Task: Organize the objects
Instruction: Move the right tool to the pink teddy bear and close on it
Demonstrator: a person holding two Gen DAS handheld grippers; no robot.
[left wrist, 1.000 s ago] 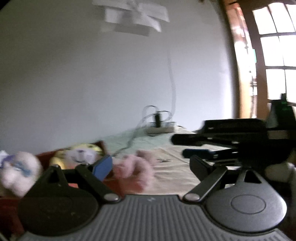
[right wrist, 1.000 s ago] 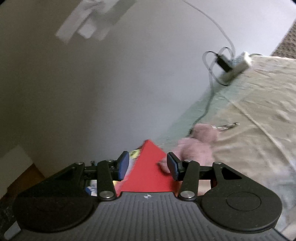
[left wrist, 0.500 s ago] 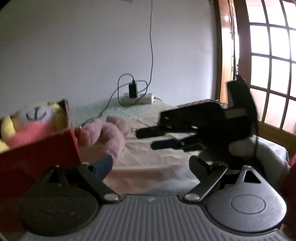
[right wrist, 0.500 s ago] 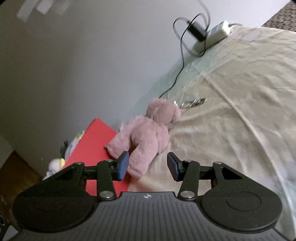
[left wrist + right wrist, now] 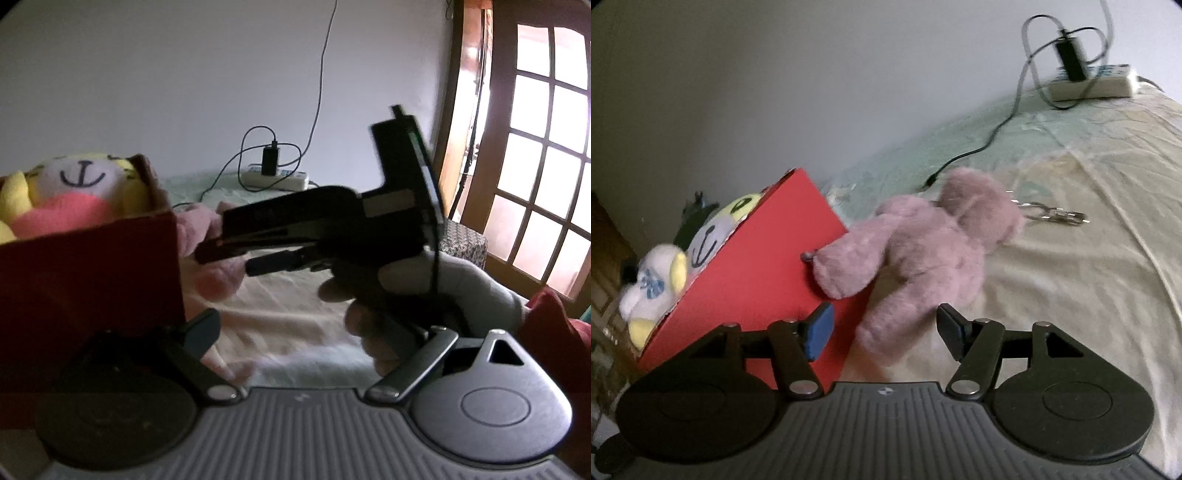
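A pink teddy bear (image 5: pixel 931 251) lies face down on the beige bedsheet (image 5: pixel 1071 295), one arm against a red box (image 5: pixel 757 280). The box holds a yellow plush with an anchor mark (image 5: pixel 713 236) and a white plush (image 5: pixel 650 284). My right gripper (image 5: pixel 884 328) is open just behind the teddy, one leg of the bear reaching between its fingers. In the left wrist view the right gripper (image 5: pixel 225 260) points at the pink teddy (image 5: pixel 207 254) beside the red box (image 5: pixel 88 277). My left gripper (image 5: pixel 310 343) is open and empty, low beside the box.
A metal keyring (image 5: pixel 1052 216) lies by the teddy's head. A power strip with a charger (image 5: pixel 1093 83) and a black cable sit at the bed's far end by the wall. A person's gloved hand (image 5: pixel 443 288) holds the right gripper. A wooden glazed door (image 5: pixel 535 147) stands at the right.
The right gripper has come down and closer to the teddy, whose leg now lies between its fingers. The left view has dropped next to the red box. Both stay open.
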